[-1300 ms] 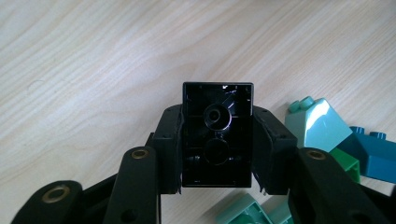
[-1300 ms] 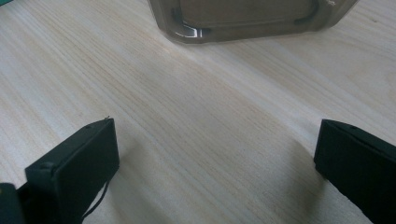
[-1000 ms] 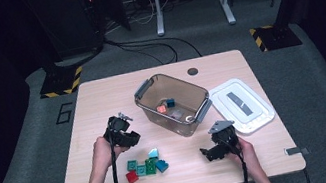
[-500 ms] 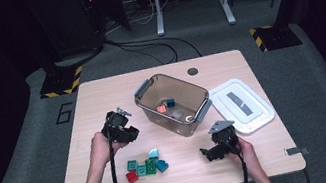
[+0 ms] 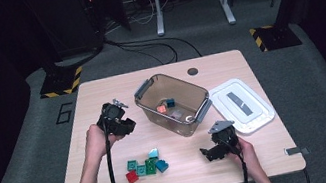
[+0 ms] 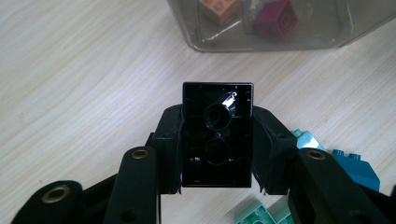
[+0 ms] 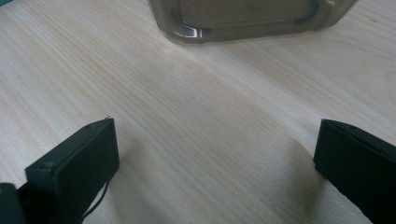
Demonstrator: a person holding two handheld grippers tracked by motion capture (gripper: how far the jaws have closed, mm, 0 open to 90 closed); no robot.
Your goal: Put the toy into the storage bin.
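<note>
Black brick [image 6: 217, 135] clamped in left claw [image 5: 116, 120] short of bin [image 5: 195, 116]; right claw [image 5: 216, 149] apart, pile [image 5: 146, 165] left.

Left gripper [image 5: 116, 120], in the left hand [image 5: 94, 140], has its jaws clamped; right gripper [image 5: 217, 144] rests low, jaws spread wide.

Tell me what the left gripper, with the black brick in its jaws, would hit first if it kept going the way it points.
Probably the clear bin. The left gripper is shut on the black brick, bare table lies ahead, and the bin's near wall stands next in line. Depth is unclear, so it might meet the tabletop first.
</note>
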